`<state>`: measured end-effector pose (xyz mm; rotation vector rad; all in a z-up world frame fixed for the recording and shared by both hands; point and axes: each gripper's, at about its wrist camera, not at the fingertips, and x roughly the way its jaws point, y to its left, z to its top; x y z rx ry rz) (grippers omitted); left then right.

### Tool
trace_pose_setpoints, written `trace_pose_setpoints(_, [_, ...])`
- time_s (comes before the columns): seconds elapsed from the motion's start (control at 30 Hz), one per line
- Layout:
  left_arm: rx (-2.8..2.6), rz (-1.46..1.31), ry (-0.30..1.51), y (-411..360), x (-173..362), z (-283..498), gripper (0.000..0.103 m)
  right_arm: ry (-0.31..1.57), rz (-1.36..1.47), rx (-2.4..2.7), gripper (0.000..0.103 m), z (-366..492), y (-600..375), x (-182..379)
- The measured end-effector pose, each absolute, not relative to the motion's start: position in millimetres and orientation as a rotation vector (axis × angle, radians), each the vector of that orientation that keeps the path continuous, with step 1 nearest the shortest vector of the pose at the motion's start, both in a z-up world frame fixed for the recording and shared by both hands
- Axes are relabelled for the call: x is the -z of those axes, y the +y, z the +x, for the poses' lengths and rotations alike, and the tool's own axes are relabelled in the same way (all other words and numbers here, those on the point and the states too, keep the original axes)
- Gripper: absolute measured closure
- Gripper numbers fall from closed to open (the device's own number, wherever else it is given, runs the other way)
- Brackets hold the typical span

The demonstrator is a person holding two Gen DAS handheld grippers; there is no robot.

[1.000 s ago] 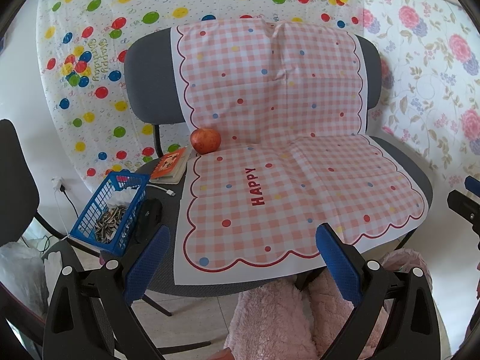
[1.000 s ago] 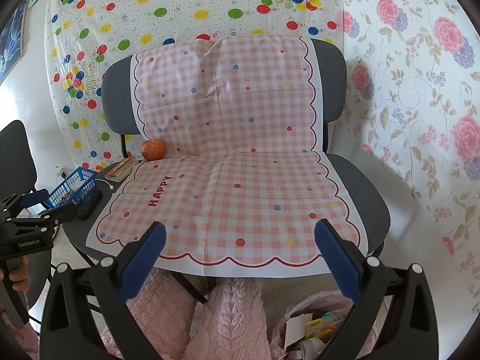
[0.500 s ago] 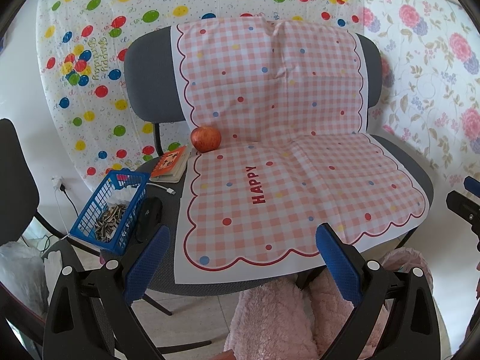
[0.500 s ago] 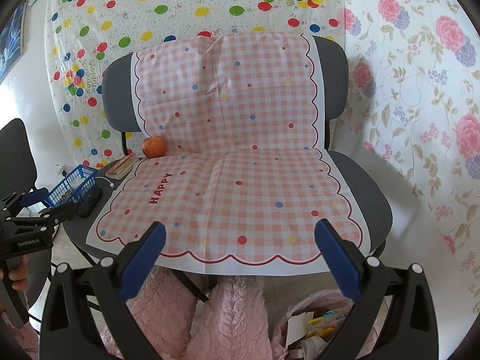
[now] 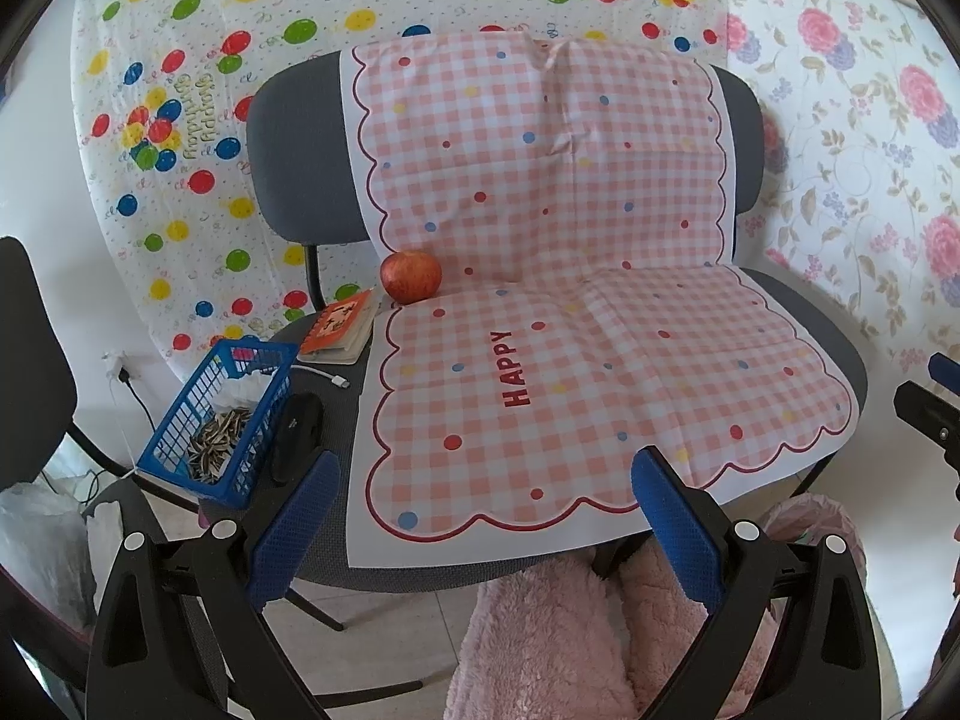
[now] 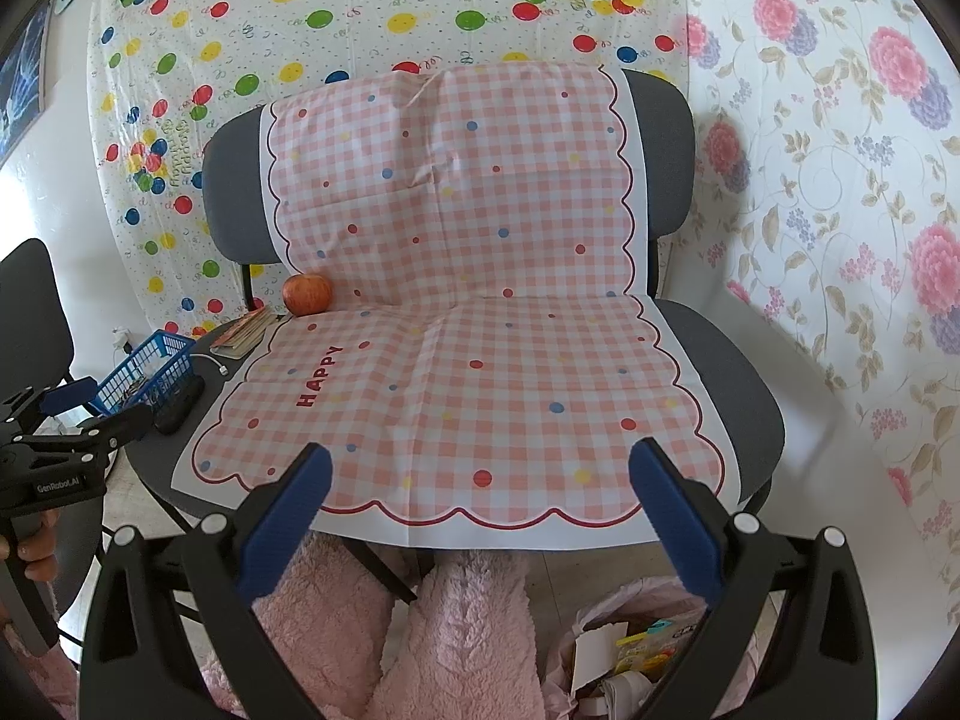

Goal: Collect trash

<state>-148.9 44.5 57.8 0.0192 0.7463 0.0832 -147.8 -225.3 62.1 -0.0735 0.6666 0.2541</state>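
Note:
A blue basket (image 5: pixel 219 414) with sunflower seed shells and a tissue sits at the seat's left edge; it also shows in the right wrist view (image 6: pixel 147 375). A pink trash bag (image 6: pixel 636 648) with paper waste lies on the floor at the lower right. My left gripper (image 5: pixel 486 516) is open and empty, in front of the seat's front edge. My right gripper (image 6: pixel 480 510) is open and empty, in front of the pink checked cloth (image 6: pixel 468 372). The left gripper also shows at the left edge of the right wrist view (image 6: pixel 78 414).
A red apple (image 5: pixel 411 276) sits at the seat's back left, beside an orange notebook (image 5: pixel 342 324). A black object (image 5: pixel 297 435) and a white cable (image 5: pixel 327 375) lie next to the basket. Pink fluffy legs (image 6: pixel 456 630) are below. A dark chair (image 5: pixel 30 360) stands left.
Both grippers have drifted slightly back and up from the chair. Nothing was picked up or released.

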Motion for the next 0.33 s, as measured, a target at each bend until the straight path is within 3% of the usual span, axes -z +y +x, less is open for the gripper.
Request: trace_pose_setpoints(0.33, [-0.089,-0.005,0.802,54.7,-23.2,-101.3,0.006,0.715,-0.074,-0.252,0.006,-115.2,-223.7,-34.3])
